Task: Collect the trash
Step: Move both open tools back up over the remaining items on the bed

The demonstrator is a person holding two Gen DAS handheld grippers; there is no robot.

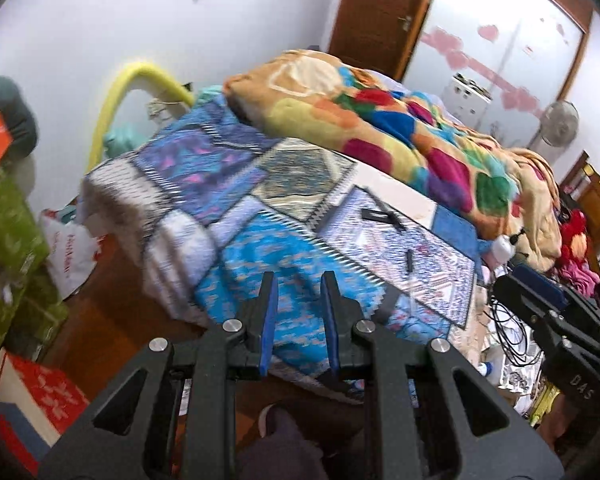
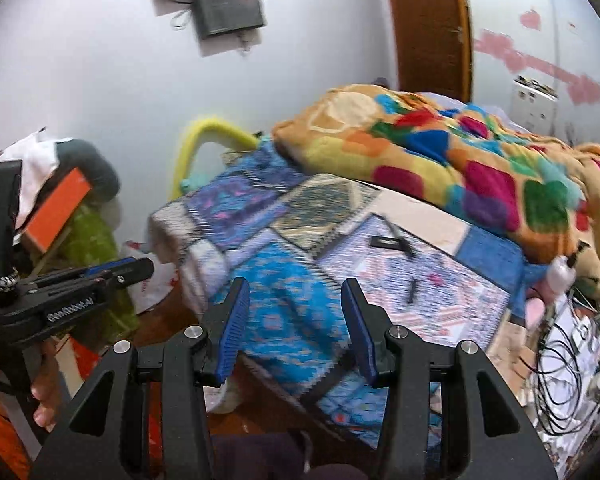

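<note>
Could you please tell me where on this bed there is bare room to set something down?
The blue patterned bedspread lies bare at the near corner, just past both grippers. Further in, a flat black strip and a small black stick break it up. The colourful fleece blanket heaps behind; tangled black cables crowd the right.

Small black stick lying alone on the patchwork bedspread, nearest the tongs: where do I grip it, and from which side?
Grip the small black stick at mid-length, coming down from above. It lies flat and apart from the other dark pieces, so probably turn the right tongs, open and empty, to set the pads across its narrow width. Motion blur hides finer detail.
</note>
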